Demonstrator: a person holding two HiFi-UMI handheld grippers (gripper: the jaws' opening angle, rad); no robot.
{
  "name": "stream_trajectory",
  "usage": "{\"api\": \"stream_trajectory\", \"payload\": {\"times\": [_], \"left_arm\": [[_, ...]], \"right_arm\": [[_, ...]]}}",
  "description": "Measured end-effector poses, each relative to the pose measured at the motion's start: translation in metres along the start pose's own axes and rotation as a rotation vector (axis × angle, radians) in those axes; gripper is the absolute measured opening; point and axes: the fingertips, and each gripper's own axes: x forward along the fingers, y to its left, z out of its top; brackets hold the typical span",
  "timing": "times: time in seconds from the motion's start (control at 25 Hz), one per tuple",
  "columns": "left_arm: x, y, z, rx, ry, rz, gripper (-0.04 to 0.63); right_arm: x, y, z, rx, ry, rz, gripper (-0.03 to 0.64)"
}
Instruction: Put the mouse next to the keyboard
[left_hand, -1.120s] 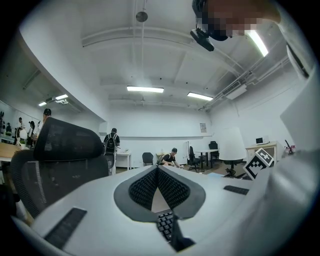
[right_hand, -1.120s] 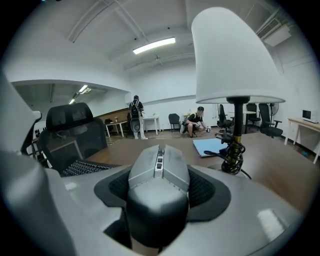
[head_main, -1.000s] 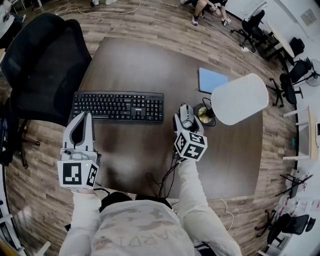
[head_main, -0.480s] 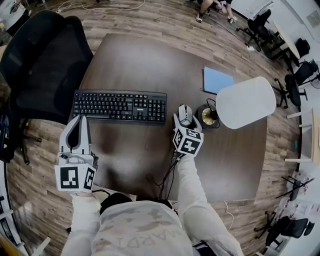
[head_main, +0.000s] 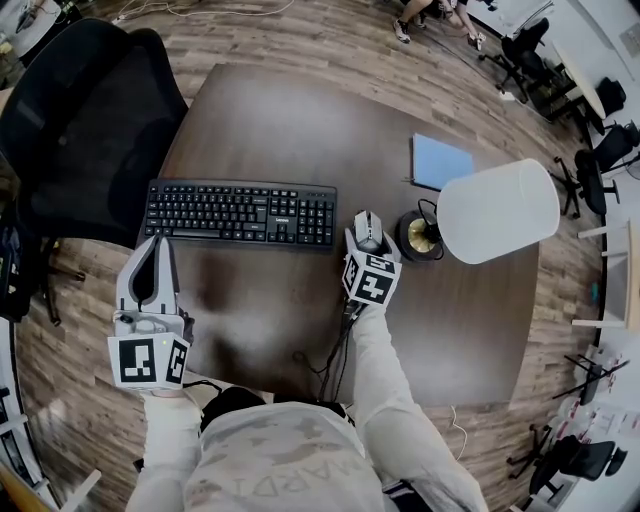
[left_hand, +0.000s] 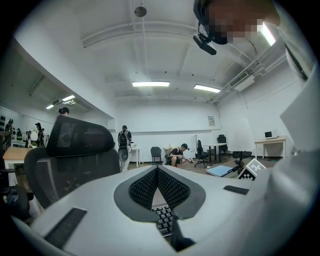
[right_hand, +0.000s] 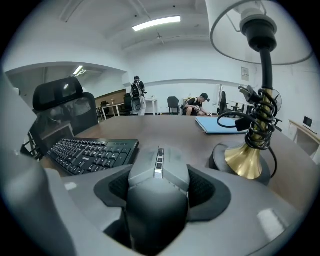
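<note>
since a second ago the right gripper (head_main: 366, 236) came slightly nearer the flat black keyboard (head_main: 240, 213), jaws clamped on the grey angular mouse (right_hand: 159, 170) just right of it. left gripper (head_main: 152, 268), in front of the keyboard, is closed and empty. releasing too high may bounce the mouse away.

1 mouse (head_main: 366, 228), 1 keyboard (head_main: 240, 213), 1 lamp (head_main: 497, 211)

matt plastic mouse (right_hand: 159, 175), smooth dark table (head_main: 280, 120), glossy brass lamp base (right_hand: 245, 162)
</note>
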Motion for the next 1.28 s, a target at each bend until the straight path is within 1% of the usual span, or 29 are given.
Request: {"api": "stream_trajectory", "payload": {"times": [0.64,0.92,1.08,1.28], "left_arm": [[-0.001,0.005,-0.003,0.006,0.015,0.03,0.005],[-0.005,0.002,-0.003,0.007,0.013,0.033,0.005],[-0.009,0.001,-0.001,0.009,0.009,0.035,0.005],[-0.014,0.001,0.005,0.014,-0.002,0.034,0.005]], "right_arm": [[0.014,0.003,-0.012,-0.038,0.068,-0.021,0.319],[0.015,0.002,-0.015,-0.029,0.087,-0.015,0.324],[0.014,0.003,-0.014,-0.031,0.083,-0.014,0.324],[0.008,0.009,-0.007,-0.057,0.044,0.018,0.339]]}}
